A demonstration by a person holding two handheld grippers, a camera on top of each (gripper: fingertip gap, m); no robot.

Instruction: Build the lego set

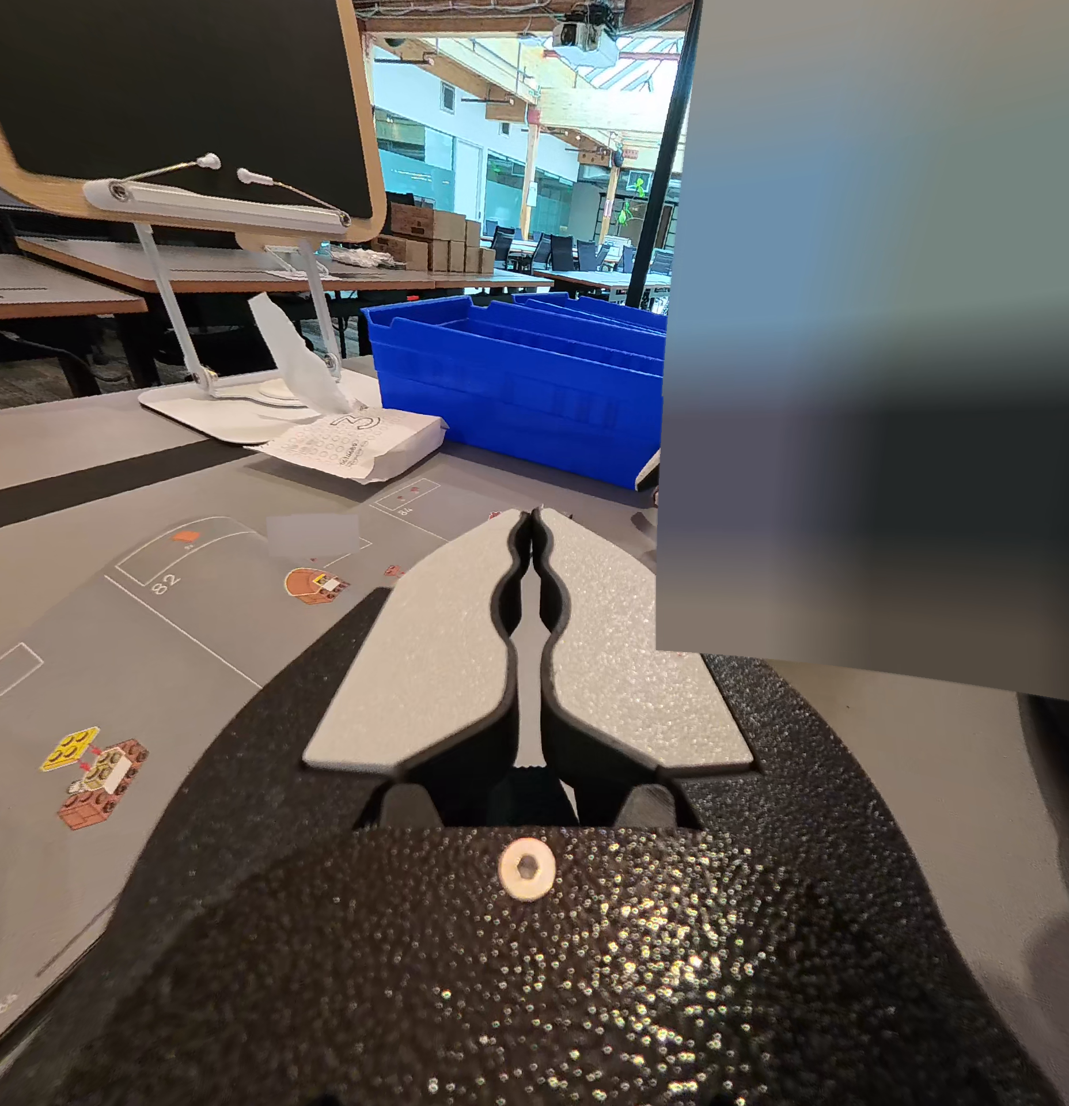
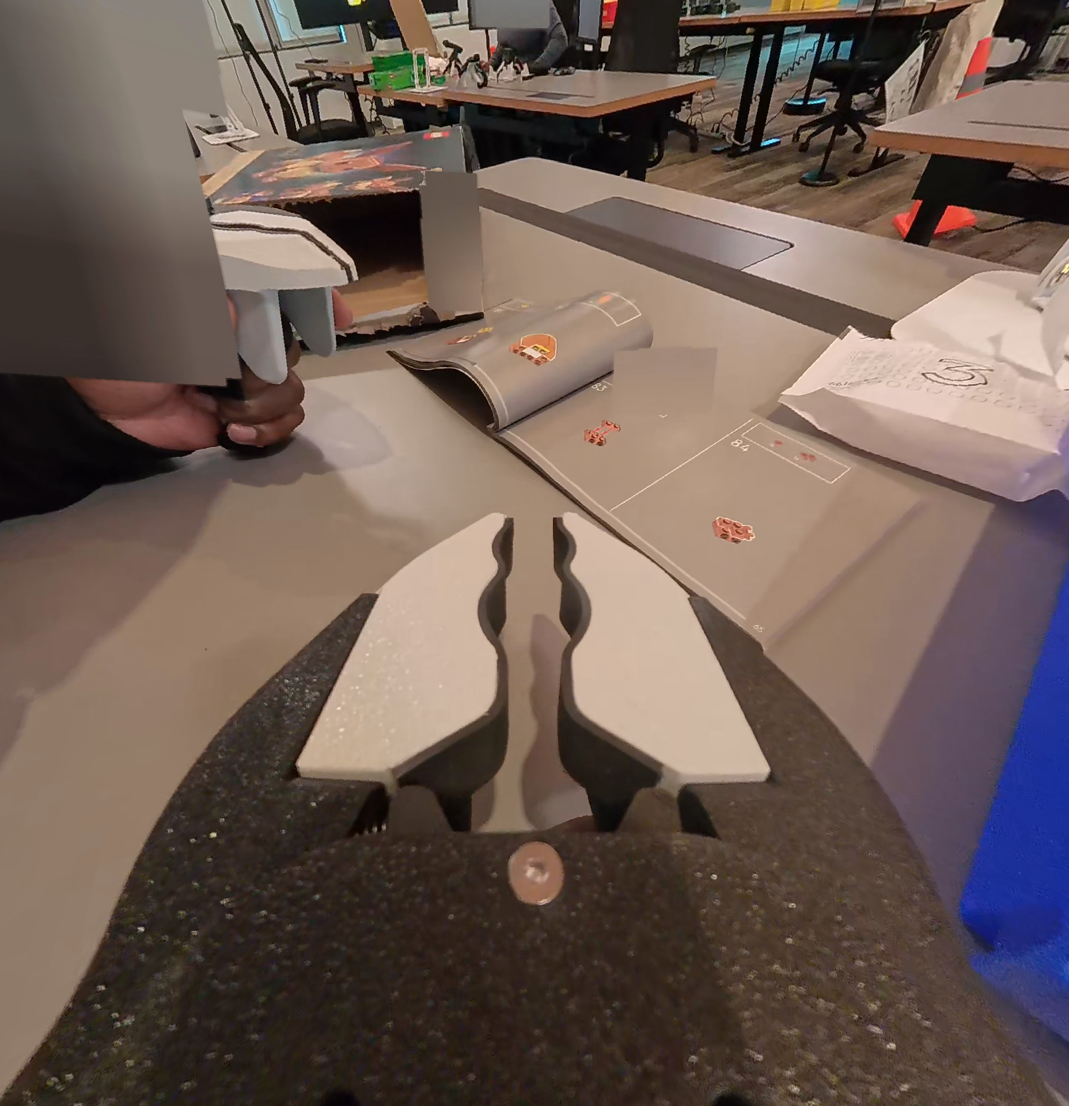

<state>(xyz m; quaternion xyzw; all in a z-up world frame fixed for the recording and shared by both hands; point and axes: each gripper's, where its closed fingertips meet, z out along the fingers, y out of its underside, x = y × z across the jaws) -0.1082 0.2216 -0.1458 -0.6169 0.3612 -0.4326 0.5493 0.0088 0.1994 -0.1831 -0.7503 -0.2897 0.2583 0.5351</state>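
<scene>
Left tongs [image 1: 532,517] are closed on nothing above the open instruction booklet [image 1: 179,646]. Right tongs [image 2: 532,523] stand slightly parted, empty, over the desk [image 2: 233,586]. Risk: a lowered tip may snag and crease a booklet page.

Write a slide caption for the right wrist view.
Open gripper over grey table, beside an open booklet.

My left gripper [image 1: 532,516] above open booklet [image 1: 179,628] on table [image 1: 53,431]. Paper bag [image 1: 364,443] beyond booklet; stand [image 1: 233,383] behind bag to left, bins [image 1: 520,383] just right of bag. My right gripper [image 2: 532,520] over bare table, just left of booklet's near edge. Bag lies right of booklet, cardboard box [image 2: 340,173] behind it on far left, hand [image 2: 245,413] on table left of booklet
</scene>
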